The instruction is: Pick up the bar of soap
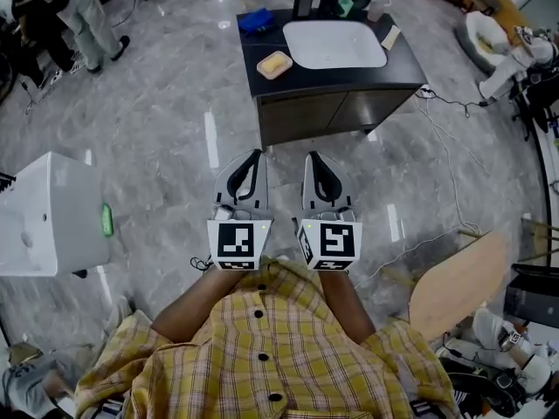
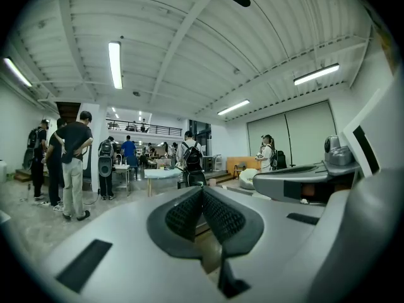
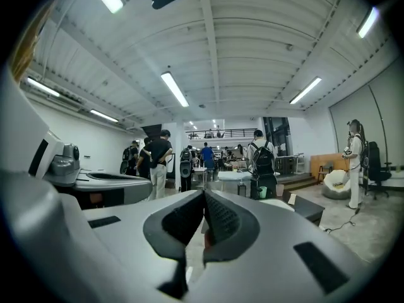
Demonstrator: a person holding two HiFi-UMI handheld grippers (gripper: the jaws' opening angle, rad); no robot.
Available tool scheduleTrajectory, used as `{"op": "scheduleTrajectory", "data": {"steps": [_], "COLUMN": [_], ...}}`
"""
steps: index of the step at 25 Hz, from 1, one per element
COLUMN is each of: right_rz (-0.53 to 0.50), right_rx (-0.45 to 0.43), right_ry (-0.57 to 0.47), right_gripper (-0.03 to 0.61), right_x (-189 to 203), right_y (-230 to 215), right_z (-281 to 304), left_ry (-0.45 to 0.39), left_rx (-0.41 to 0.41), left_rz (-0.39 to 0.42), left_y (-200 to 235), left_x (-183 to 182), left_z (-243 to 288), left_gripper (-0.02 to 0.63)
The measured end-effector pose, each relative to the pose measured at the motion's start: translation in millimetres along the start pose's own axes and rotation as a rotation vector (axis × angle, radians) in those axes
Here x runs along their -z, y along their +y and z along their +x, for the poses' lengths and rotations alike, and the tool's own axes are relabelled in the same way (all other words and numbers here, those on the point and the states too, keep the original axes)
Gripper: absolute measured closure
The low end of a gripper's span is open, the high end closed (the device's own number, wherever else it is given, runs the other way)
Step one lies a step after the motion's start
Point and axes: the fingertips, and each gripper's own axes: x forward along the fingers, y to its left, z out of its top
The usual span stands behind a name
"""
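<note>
A yellowish bar of soap (image 1: 274, 63) lies in a pale dish on the dark vanity cabinet (image 1: 332, 103), left of the white sink basin (image 1: 334, 44). The cabinet stands on the floor well ahead of me. My left gripper (image 1: 256, 154) and right gripper (image 1: 312, 157) are held side by side in front of my chest, pointing toward the cabinet and far short of it. In the left gripper view the left gripper (image 2: 202, 191) has its jaws together with nothing between them. The right gripper (image 3: 204, 196) looks the same in its own view, aimed level across the room.
On the cabinet top are a blue cloth (image 1: 256, 20) and a green cup (image 1: 346, 6). A white box-shaped unit (image 1: 48, 215) stands at the left and a wooden board (image 1: 458, 282) at the right. Cables (image 1: 445, 160) trail over the grey floor. People (image 1: 83, 11) stand at the far left.
</note>
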Motion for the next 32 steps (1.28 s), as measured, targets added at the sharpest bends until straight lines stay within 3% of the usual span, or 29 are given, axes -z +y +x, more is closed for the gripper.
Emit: {"op": "scheduleTrajectory", "data": {"steps": [16,21,32], "right_rz": [-0.020,-0.002,-0.011], "right_rx": [0.052,0.099,0.171], "right_ry": [0.038,0.049,0.103], "right_gripper": [0.557,0.557,0.557], "right_x": [-38.0,-39.1,-39.0], "right_y": [-22.1,-29.9,-39.8], "right_z": [168.2,220.8,265.3], "left_ry": [-0.006,0.022,0.060], "left_rx": [0.070,0.095,0.119], "left_rz": [-0.012,-0.010,-0.042], "left_y": [94.8,130.5,169.9], "left_x": [-35.7,-30.5,-17.9], "left_z": [144.0,188.8,228.1], "left_gripper": [0.601,0.601,0.601]}}
